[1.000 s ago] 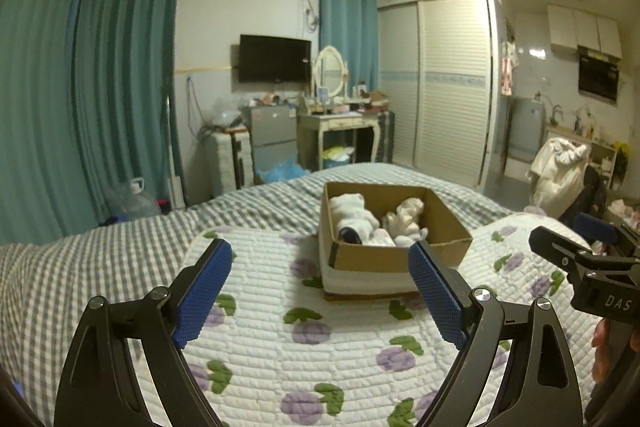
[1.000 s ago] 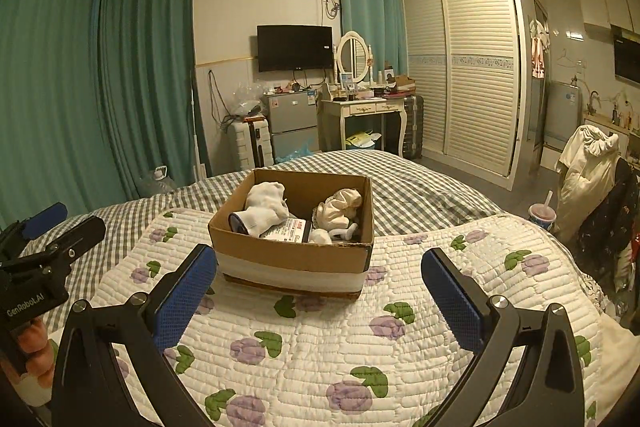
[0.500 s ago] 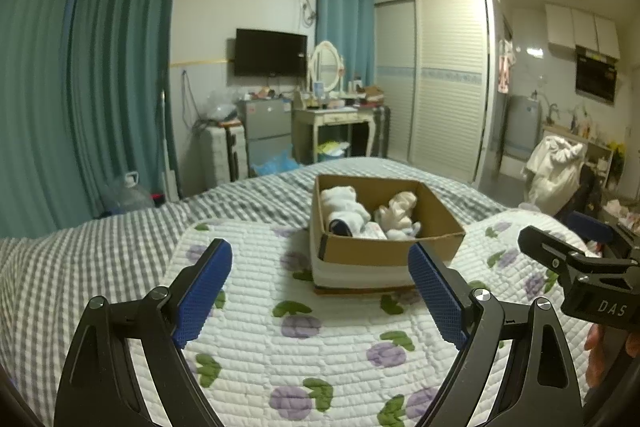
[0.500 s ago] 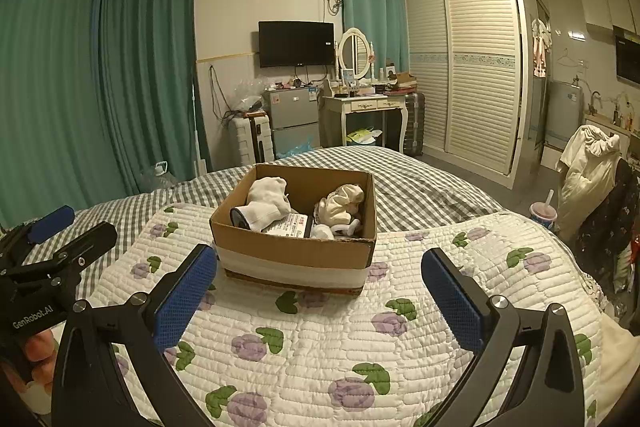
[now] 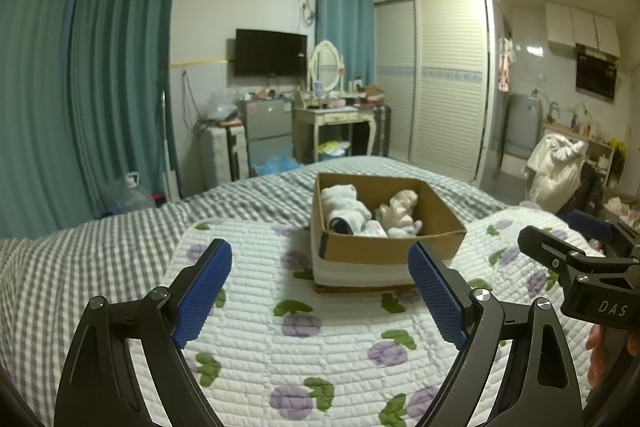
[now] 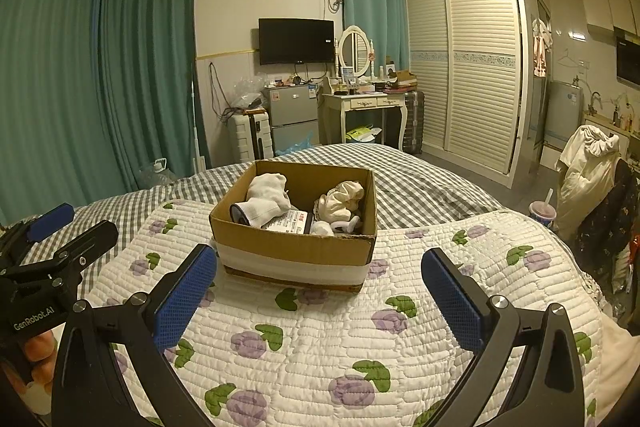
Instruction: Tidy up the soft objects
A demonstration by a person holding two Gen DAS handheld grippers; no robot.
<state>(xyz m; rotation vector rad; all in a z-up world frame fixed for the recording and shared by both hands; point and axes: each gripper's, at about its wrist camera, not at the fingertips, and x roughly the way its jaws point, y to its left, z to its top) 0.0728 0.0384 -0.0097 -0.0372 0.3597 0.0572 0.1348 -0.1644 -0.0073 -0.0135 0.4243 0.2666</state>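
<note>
Two grippers we hold above the quilt (image 6: pixel 320 355): our left gripper (image 5: pixel 320 291) and right gripper (image 6: pixel 320 291) both stand spread wide, pinching nothing. Ahead on the quilt sits the cardboard box (image 6: pixel 296 239), with white socks (image 6: pixel 264 203) and a cream soft bundle (image 6: pixel 342 203) inside
</note>
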